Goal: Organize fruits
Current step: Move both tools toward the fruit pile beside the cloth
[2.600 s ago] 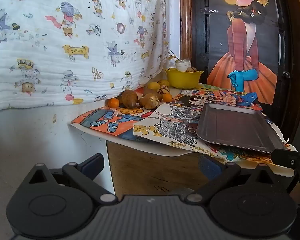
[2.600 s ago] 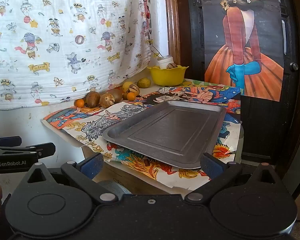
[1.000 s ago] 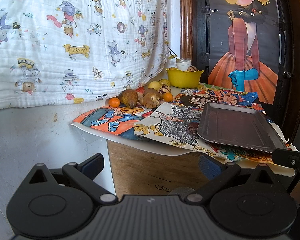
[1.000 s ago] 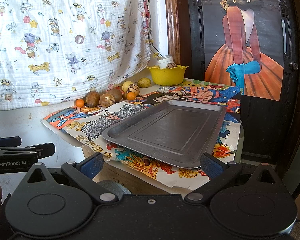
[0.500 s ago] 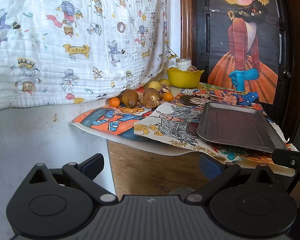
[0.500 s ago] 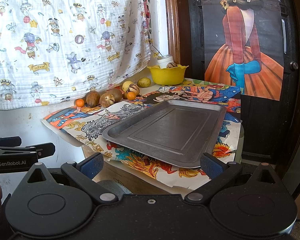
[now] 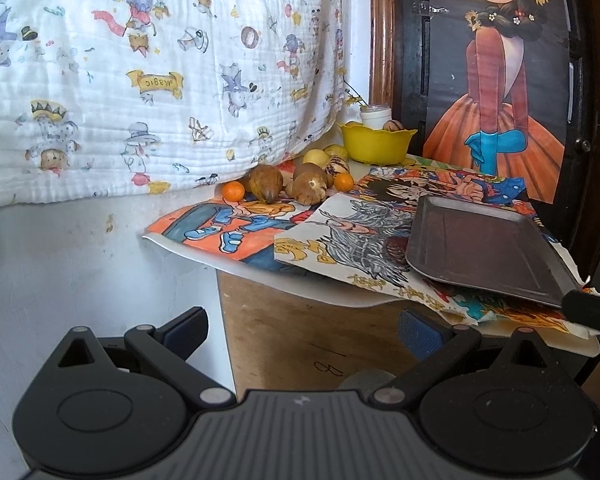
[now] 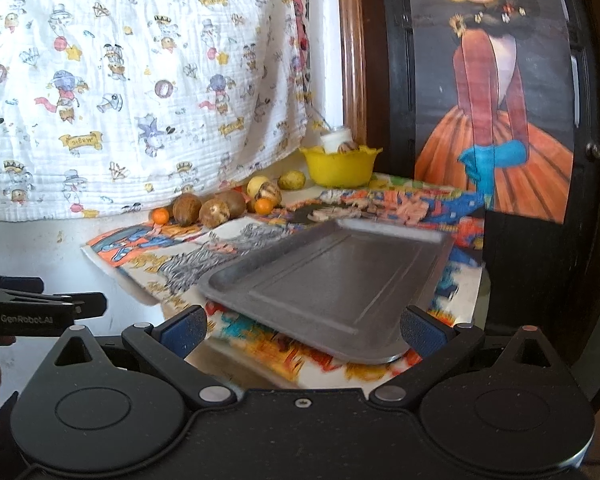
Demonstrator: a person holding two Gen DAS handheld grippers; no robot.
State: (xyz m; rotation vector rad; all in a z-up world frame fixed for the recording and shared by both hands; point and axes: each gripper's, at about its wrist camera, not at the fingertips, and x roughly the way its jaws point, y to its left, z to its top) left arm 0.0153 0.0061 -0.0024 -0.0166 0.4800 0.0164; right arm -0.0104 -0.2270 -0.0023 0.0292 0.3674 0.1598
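Several fruits lie in a cluster at the back of the table: a small orange, two brown fruits, a yellow fruit and a striped one. In the right wrist view the same cluster shows, with a brown fruit and another small orange. A grey metal tray lies bare on the near right of the table. My left gripper is open, low in front of the table's edge. My right gripper is open, its fingers on either side of the tray's near edge.
A yellow bowl holding a white cup and a fruit stands at the back by a dark door with a poster. Comic-print paper covers the table and overhangs its front. A printed cloth hangs on the left wall.
My right gripper has moved forward and up to the tray's near edge, and its view is motion-blurred. The left gripper has hardly moved. Both stay open.
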